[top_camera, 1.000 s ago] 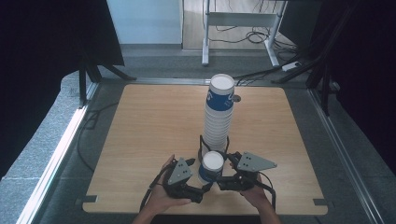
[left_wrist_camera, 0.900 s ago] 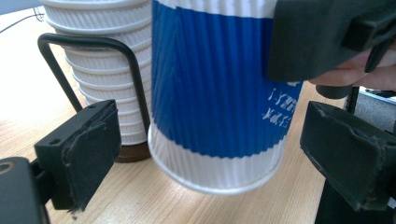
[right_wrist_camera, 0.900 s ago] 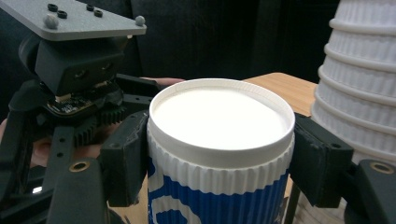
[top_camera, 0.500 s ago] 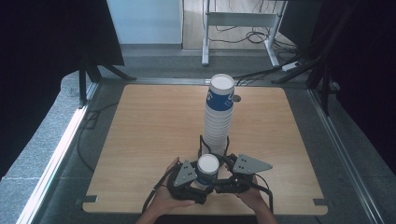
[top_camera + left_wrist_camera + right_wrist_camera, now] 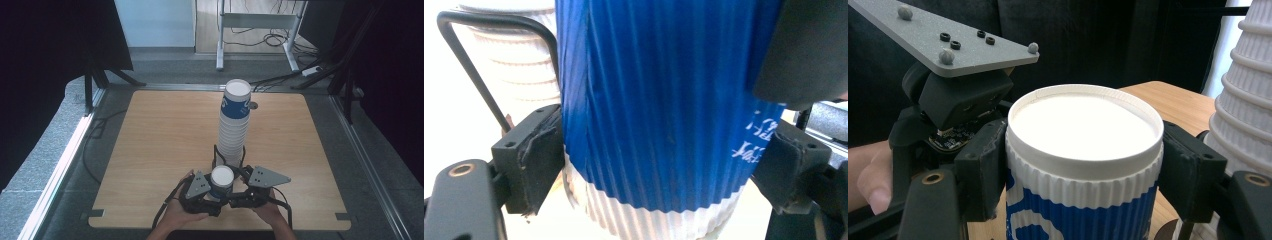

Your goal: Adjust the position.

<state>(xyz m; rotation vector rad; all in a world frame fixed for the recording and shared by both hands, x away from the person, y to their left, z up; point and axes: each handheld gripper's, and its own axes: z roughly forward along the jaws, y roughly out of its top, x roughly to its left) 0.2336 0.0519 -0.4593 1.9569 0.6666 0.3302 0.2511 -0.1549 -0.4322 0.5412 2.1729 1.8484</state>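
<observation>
The cup is being clamped near its rim by the pads of the right gripper. The jaws of the left gripper have just been closing on the same cup, both pads now touching its blue wall. The cup is being held near the table front edge, just before the cup stack in its wire holder

Just beyond our left claw and right claw, the tall cup stack in its wire holder blocks the way forward. To either side of them, the tabletop lies open.
</observation>
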